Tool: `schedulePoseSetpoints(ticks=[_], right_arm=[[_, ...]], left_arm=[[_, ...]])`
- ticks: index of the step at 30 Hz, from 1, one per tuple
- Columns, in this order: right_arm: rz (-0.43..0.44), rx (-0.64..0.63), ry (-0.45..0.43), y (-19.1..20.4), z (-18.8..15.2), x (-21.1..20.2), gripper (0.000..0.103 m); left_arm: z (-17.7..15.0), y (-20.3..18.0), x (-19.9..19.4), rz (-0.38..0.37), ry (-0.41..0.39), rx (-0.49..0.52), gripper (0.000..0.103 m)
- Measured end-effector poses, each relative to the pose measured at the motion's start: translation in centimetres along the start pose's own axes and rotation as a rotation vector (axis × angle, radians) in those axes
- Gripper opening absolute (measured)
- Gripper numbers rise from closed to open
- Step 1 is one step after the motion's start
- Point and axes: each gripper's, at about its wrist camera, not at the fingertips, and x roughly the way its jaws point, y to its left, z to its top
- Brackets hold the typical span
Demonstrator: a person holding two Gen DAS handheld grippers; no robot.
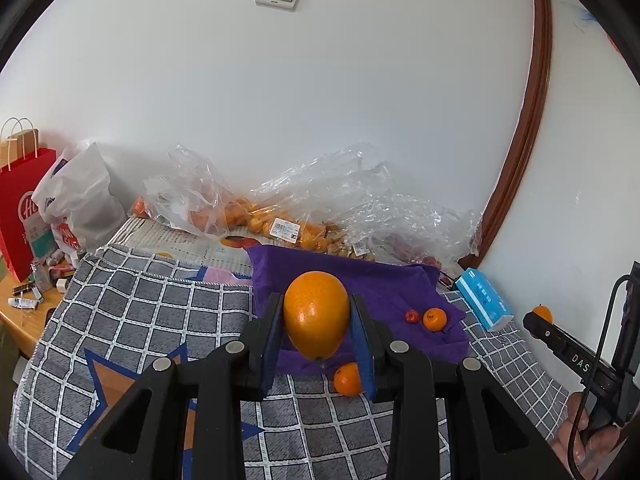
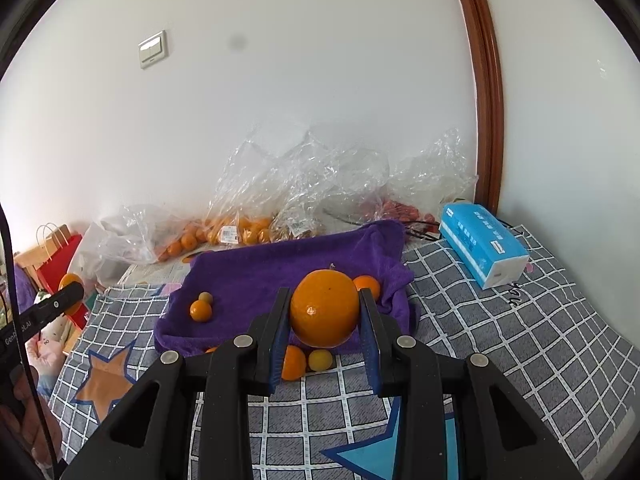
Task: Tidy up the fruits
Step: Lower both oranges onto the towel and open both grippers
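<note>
**Both grippers loaded, one orange each**

Left orange (image 1: 316, 314) pinched in left gripper (image 1: 318, 316), right orange (image 2: 324, 308) pinched in right gripper (image 2: 325, 312); both are held clear above the purple towel (image 2: 280, 272), probably for sorting. Small fruits lie loose below; bagged fruit (image 1: 256, 216) along wall.

Two wrist fisheyes, angled down, close, sharing purple towel (image 1: 360, 280) (image 2: 280, 272)

— Where is the towel (image 2: 280, 280) laid?
— On the checked cloth (image 2: 500, 340), before the plastic bags (image 2: 304, 184) heaped against the wall (image 2: 280, 100).
— And the tissue pack (image 2: 482, 242)?
— To the towel's right. Small fruits (image 2: 201, 310) are scattered on the towel and at its near edge.
</note>
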Motion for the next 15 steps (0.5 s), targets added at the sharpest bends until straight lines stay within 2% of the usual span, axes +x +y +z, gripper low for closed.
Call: schedulePoseSetpoints(ticks=[9,15], right_arm=[[-0.007,-0.004,0.002,0.3,0.7,0.7,0.032],[-0.011,-0.008,0.01,0.7,0.8,1.5,0.032]], left_arm=[[0.4,0.3,0.4,-0.003,0.002,-0.013,0.031],[0.3,0.7,1.6,-0.015,0.035,-0.035,0.031]])
